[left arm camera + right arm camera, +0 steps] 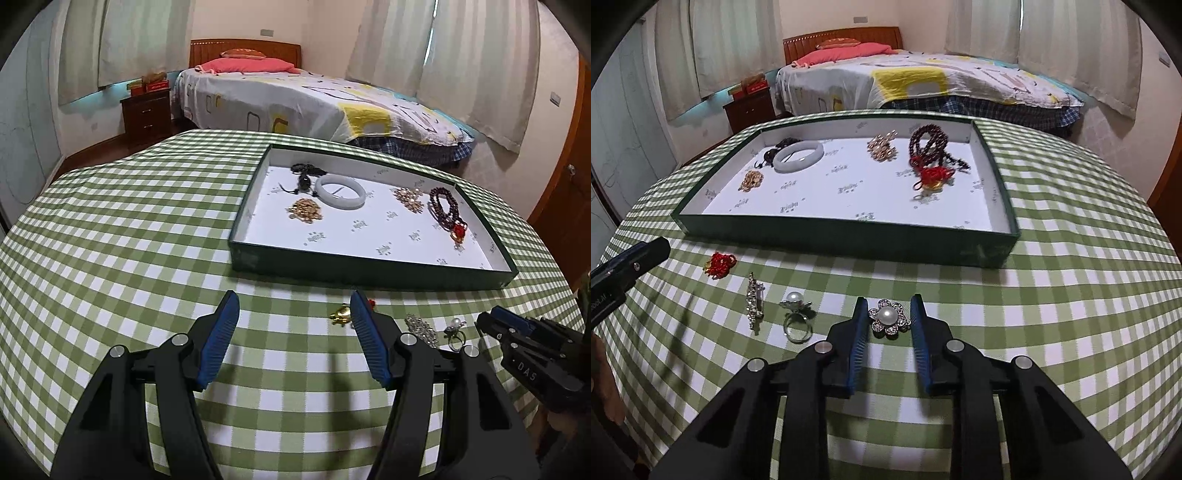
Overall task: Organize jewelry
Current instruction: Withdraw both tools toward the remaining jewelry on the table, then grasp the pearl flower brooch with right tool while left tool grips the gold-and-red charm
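My right gripper [889, 320] points down at the checked tablecloth, and its blue pads sit against both sides of a pearl flower brooch [888, 316] that lies on the cloth. To its left lie a pearl ring [796, 314], a rhinestone clip [755, 299] and a red knot charm [720, 264]. My left gripper [293, 299] hovers open over the cloth with nothing between its fingers. A gold charm [341, 314] lies just inside its right finger. The green tray [849, 240] holds a white bangle [799, 155], dark red beads [927, 142], gold pieces and a black cord pendant.
The tray [369, 275] stands on the far half of the table, just beyond both grippers. The right gripper [484, 323] shows at the right edge of the left wrist view, close to the ring [454, 332]. A bed [295, 99] and a nightstand [146, 114] stand behind the table.
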{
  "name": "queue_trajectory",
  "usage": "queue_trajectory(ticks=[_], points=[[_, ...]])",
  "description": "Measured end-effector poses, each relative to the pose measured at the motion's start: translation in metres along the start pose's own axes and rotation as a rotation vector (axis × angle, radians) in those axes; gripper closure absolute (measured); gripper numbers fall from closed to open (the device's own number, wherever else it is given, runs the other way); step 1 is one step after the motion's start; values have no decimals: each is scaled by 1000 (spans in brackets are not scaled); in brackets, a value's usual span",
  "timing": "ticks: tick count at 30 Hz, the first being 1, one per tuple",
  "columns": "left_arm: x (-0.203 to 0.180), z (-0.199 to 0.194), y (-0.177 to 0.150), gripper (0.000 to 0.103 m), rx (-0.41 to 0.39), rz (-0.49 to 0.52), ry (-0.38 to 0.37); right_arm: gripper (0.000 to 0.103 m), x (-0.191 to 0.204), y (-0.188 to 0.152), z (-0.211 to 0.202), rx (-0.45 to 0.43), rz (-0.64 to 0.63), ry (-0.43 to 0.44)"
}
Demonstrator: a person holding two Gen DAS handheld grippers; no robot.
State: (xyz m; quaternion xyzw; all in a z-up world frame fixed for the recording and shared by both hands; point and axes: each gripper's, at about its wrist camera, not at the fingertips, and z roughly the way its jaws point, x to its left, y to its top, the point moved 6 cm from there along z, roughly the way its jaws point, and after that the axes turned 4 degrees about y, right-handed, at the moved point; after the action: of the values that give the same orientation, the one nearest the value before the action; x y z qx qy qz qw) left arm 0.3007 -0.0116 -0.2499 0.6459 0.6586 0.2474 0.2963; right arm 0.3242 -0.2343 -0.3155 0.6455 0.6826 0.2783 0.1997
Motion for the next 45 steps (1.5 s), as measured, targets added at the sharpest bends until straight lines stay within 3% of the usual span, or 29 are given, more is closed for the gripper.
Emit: queue_trajectory(ticks=[7,20,33,45], points=[[-25,14,-1,45,27,42,-17,78,-21,1,-18,-38,30,-20],[-51,45,-11,69,129,98,-8,78,-55,0,-25,-70,115,-22],[-51,42,-7,81,107,85,-44,78,-53,-3,-21,-73,120,-6],[-49,31,-7,85,73,86,-63,78,-48,-4,-22,-75,103,-9]])
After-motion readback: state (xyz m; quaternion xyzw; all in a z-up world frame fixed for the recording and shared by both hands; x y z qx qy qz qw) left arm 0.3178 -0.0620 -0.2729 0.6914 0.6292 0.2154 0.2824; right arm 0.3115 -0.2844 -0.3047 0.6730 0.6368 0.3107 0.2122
